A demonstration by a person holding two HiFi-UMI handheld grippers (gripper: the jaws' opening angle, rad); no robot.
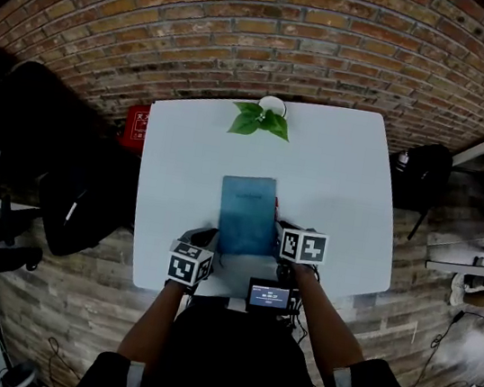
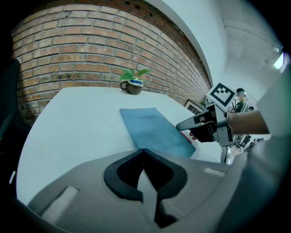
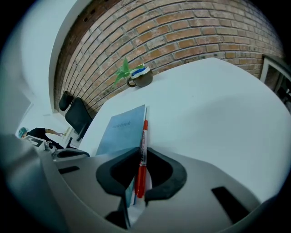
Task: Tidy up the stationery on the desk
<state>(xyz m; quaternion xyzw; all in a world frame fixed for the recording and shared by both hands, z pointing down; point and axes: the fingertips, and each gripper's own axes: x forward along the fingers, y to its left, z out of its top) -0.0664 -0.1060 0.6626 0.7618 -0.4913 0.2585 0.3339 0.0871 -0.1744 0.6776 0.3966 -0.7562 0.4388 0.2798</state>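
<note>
left gripper (image 2: 144, 152) fingers pressed together; right gripper (image 3: 142, 155) fingers seemingly slack around red pen (image 3: 144, 133) beside notebook (image 3: 120, 130).

Left gripper (image 2: 144, 151) low in foreground, dark pads together, nothing between them. Just ahead of tips: near edge of flat blue rectangular notebook (image 2: 154, 129), lying on white table (image 2: 72, 127); contact not determinable. Ahead and to the right: right gripper (image 2: 184, 126) at notebook's right edge, black-and-white marker cube (image 2: 223, 94) on top. Far ahead: green-leaved plant in brown mug (image 2: 132, 84), backed by red brick wall (image 2: 100, 50).
</note>
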